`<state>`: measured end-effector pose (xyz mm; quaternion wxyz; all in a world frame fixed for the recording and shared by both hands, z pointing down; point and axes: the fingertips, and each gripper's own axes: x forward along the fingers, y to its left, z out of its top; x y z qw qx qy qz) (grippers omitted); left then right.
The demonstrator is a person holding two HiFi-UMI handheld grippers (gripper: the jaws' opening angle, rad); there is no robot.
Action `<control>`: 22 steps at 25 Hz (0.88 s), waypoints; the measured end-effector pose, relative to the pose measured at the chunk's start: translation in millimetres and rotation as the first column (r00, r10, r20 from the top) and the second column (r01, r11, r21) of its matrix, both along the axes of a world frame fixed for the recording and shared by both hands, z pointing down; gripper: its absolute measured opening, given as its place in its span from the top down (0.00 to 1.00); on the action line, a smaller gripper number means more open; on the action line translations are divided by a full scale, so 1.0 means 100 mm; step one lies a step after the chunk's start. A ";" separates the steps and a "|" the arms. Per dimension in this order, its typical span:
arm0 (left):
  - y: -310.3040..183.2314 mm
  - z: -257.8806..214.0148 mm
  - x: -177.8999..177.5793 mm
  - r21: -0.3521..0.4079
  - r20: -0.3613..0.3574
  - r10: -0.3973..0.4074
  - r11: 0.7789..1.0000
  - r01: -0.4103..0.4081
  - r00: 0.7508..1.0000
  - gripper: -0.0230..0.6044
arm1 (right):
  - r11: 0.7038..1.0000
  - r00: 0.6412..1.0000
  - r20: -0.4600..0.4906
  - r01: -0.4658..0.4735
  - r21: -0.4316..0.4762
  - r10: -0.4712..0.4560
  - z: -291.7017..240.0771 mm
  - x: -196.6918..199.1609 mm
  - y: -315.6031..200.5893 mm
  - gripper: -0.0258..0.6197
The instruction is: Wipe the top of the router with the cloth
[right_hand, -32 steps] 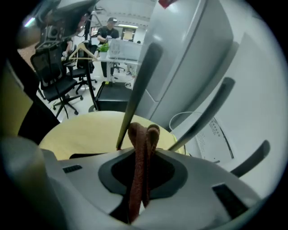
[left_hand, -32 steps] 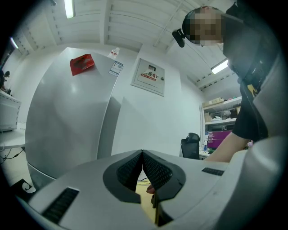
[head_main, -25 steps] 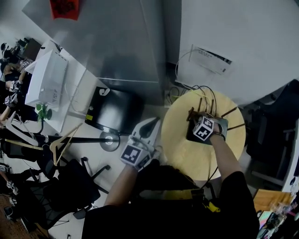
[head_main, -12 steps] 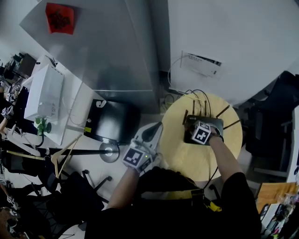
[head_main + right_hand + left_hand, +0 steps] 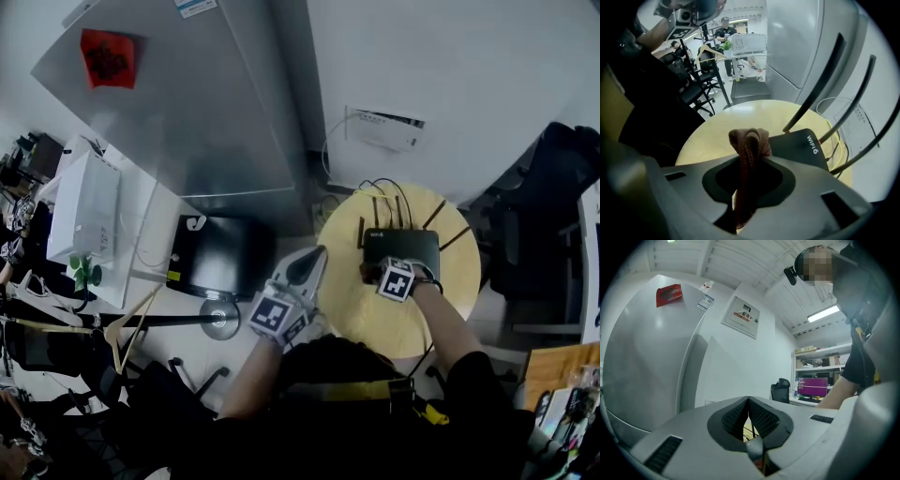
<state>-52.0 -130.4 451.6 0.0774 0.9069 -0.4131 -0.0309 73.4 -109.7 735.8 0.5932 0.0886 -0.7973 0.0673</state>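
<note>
A black router (image 5: 402, 248) with several upright antennas lies on a round yellow table (image 5: 356, 300); its lid marked WIFI6 (image 5: 801, 147) shows in the right gripper view. My right gripper (image 5: 373, 274) sits at the router's near left corner, shut on a brown cloth (image 5: 748, 143) folded between the jaws. The cloth's end (image 5: 369, 275) pokes out over the router's edge. My left gripper (image 5: 302, 266) is held off the table's left side, raised, jaws shut with nothing between them (image 5: 748, 414).
Cables (image 5: 380, 187) run from the router's back to a white wall box (image 5: 384, 129). A grey fridge (image 5: 216, 103) stands behind left, a black case (image 5: 217, 251) on the floor beside it. Office chairs (image 5: 696, 82) and people stand further off.
My right gripper with the cloth has slid from the router's top towards its near left corner. The head view has shifted, so the table sits higher in frame. The left gripper stays put.
</note>
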 end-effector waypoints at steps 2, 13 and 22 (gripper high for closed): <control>0.02 0.01 0.04 -0.003 -0.003 0.010 1.000 -0.010 1.000 0.98 | 1.000 1.000 0.007 0.006 -0.006 -0.006 -0.02 0.00 0.07 0.86; 0.14 0.09 0.14 -0.075 0.037 0.054 0.996 -0.051 0.998 0.98 | 0.993 0.998 0.058 0.026 -0.116 -0.020 0.06 0.02 0.40 0.86; 0.04 0.04 0.15 -0.035 -0.039 0.045 0.998 -0.047 0.998 0.98 | 0.997 0.992 0.120 0.045 -0.059 -0.037 -0.28 0.47 0.14 0.86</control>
